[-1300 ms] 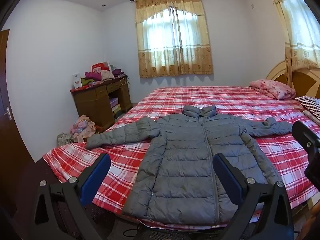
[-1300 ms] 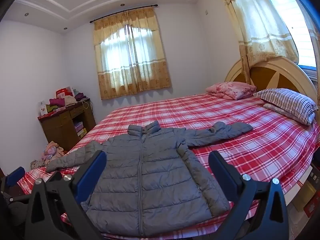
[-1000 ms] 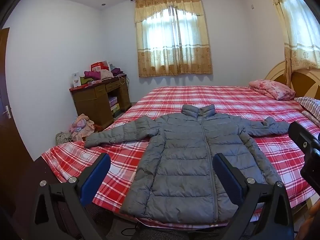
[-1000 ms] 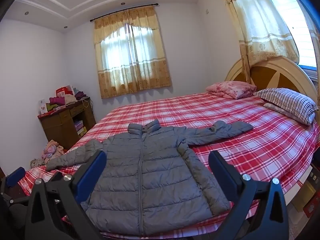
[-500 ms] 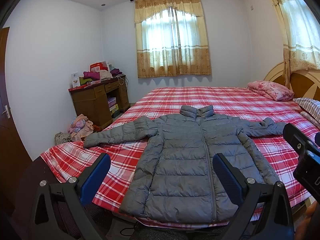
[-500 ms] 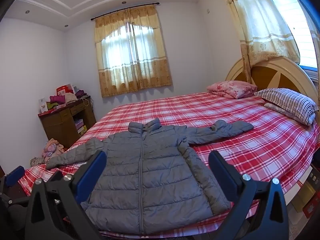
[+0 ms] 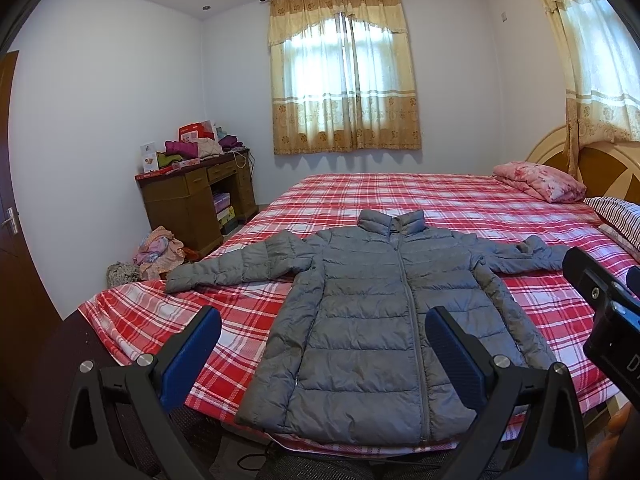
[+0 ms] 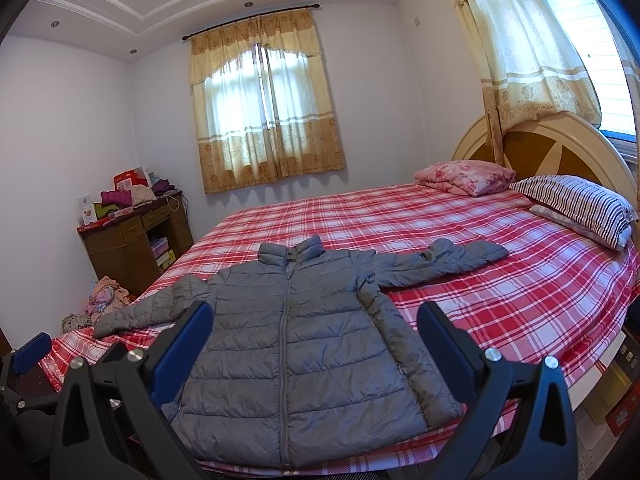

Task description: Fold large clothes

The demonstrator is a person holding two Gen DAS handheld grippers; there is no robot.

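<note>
A grey quilted puffer jacket (image 7: 372, 312) (image 8: 296, 344) lies face up and zipped on the red plaid bed (image 7: 420, 196) (image 8: 500, 280), collar towards the window, both sleeves spread sideways. Its hem reaches the near bed edge. My left gripper (image 7: 323, 344) hangs open above that hem with nothing between its blue pads (image 7: 192, 356). My right gripper (image 8: 315, 340) is likewise open and empty, in front of the jacket's lower half. In the left wrist view, the right gripper's body (image 7: 600, 312) shows at the right border. The left gripper's pad (image 8: 30, 350) shows at the right wrist view's left border.
A brown desk (image 7: 192, 200) piled with clothes and boxes stands against the left wall, with a heap of clothes (image 7: 158, 250) on the floor beside it. A pink pillow (image 8: 466, 176) and a striped pillow (image 8: 576, 204) lie by the headboard. A wooden door (image 7: 10, 216) is at far left.
Both grippers have drifted slightly back and up, so the jacket sits a little lower and smaller in view. Their jaws stay open and the jacket has not moved.
</note>
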